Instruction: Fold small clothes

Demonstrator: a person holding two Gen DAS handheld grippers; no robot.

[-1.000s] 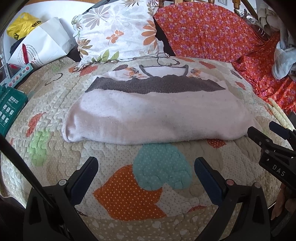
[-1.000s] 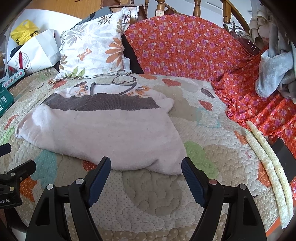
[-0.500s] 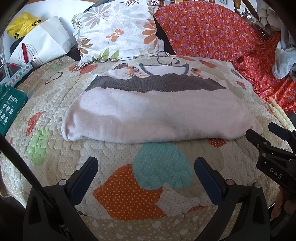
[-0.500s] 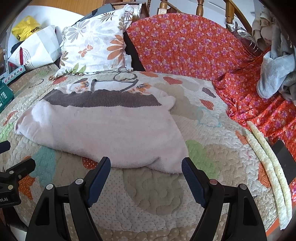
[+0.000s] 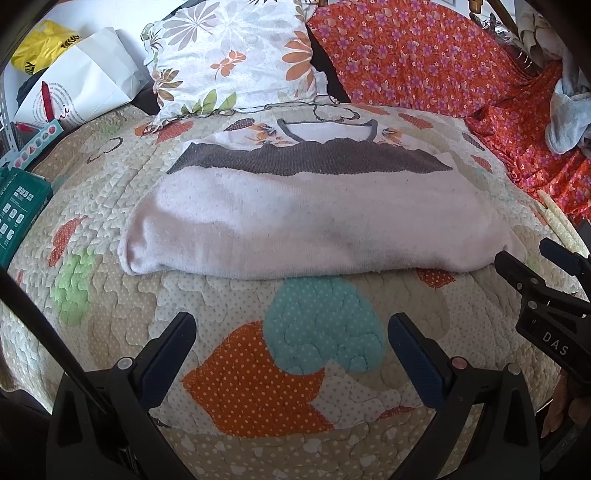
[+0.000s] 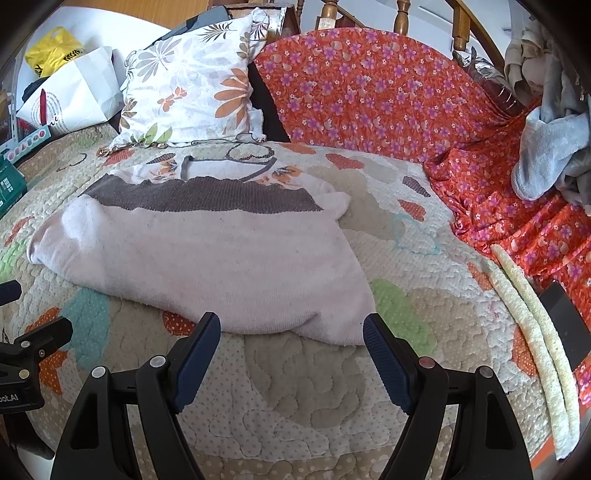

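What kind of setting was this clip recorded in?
Most likely a bedroom at home: the pale pink garment lies on a quilted patchwork bedspread, with a floral pillow behind it and turned wooden posts at the back.

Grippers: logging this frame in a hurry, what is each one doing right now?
Left gripper: open, holding nothing, short of the folded garment.
Right gripper: open, empty, at the garment's near edge.
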